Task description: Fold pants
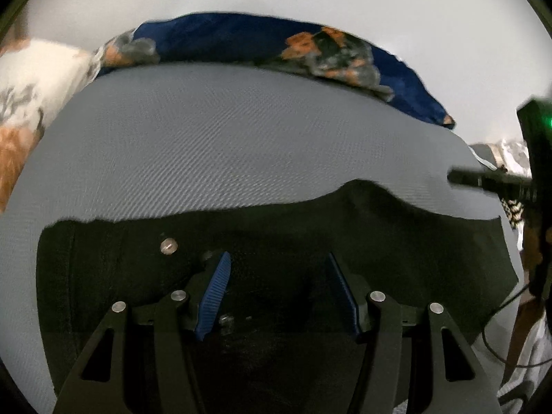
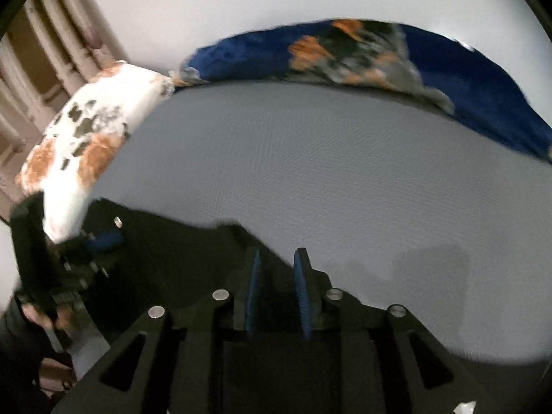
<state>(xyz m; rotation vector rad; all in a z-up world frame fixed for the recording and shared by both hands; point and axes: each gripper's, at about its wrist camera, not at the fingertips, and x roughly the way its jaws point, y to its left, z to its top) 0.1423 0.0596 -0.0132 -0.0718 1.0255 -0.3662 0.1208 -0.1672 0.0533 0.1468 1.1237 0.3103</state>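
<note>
Black pants (image 1: 293, 238) lie on a grey bed sheet (image 1: 214, 145), waistband side up with a metal button (image 1: 169, 245) showing. My left gripper (image 1: 277, 262) hovers over the waist area, blue pads wide apart, nothing between them. In the right wrist view the pants (image 2: 179, 252) fill the lower left. My right gripper (image 2: 277, 258) sits at the pants' right edge, its blue pads a narrow gap apart with dark cloth below; I cannot tell if cloth is pinched. The other gripper (image 2: 100, 241) shows at the left.
A blue blanket with orange flowers (image 1: 310, 51) lies along the far side of the bed. A white and orange patterned pillow (image 2: 86, 138) sits at the left. The right gripper's body and a cable (image 1: 531, 186) show at the right edge of the left view.
</note>
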